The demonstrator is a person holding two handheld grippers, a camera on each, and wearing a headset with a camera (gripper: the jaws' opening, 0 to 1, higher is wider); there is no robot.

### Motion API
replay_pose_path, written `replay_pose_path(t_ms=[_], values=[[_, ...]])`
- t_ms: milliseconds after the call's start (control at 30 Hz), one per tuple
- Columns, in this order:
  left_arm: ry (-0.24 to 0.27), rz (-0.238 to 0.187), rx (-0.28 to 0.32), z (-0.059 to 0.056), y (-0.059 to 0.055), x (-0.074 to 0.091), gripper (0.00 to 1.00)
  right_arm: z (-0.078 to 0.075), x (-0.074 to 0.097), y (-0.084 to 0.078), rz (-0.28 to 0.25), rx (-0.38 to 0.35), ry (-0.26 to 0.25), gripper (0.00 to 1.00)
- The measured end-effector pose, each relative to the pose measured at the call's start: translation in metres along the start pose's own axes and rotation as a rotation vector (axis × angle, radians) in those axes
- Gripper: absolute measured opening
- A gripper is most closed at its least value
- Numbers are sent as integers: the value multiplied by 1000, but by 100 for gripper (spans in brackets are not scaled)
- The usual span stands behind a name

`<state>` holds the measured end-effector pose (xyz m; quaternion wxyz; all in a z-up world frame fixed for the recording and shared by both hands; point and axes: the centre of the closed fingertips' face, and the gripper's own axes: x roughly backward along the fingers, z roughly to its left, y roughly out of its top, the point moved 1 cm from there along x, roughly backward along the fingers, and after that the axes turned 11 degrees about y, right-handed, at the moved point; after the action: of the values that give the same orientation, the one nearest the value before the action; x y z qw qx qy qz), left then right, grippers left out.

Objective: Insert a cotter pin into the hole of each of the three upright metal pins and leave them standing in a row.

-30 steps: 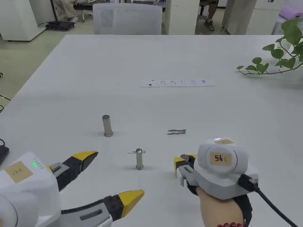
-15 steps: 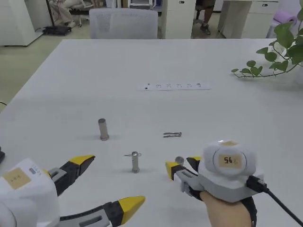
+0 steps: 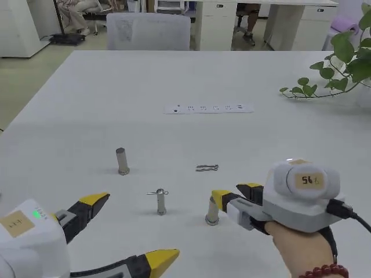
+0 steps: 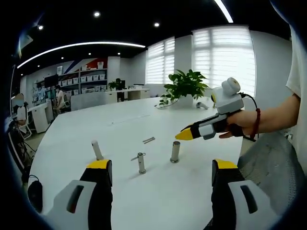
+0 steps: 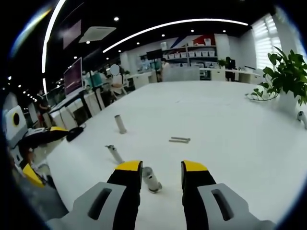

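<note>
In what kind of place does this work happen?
Probably an open-plan office: a long white table with a socket strip, a grey chair behind it, and a leafy plant.

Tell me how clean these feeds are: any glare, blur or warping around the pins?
Head view: soft even light, middle pin sharp, faint shadows on the table, no glare. Left gripper view: fisheye bows the table edge; windows bright, blinds readable. Right gripper view: ceiling lights bend into arcs; nearest pin, just ahead of the jaws, slightly soft.
</note>
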<state>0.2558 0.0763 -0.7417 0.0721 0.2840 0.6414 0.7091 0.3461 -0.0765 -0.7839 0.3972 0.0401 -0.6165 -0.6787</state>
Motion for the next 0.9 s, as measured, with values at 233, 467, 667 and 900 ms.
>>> replay_pose_path(t_ms=[233, 467, 667, 900], values=[[-7, 8, -2, -2, -2, -2, 87, -15, -6, 4, 46, 16, 31, 34], [2, 8, 0, 2, -1, -2, 87, -27, -18, 5, 106, 65, 75, 33], [2, 17, -2, 4, -3, -3, 86, -29, -31, 7, 174, 150, 160, 32], [21, 11, 0, 10, -2, -5, 84, -29, -46, 9, 259, 283, 224, 31]])
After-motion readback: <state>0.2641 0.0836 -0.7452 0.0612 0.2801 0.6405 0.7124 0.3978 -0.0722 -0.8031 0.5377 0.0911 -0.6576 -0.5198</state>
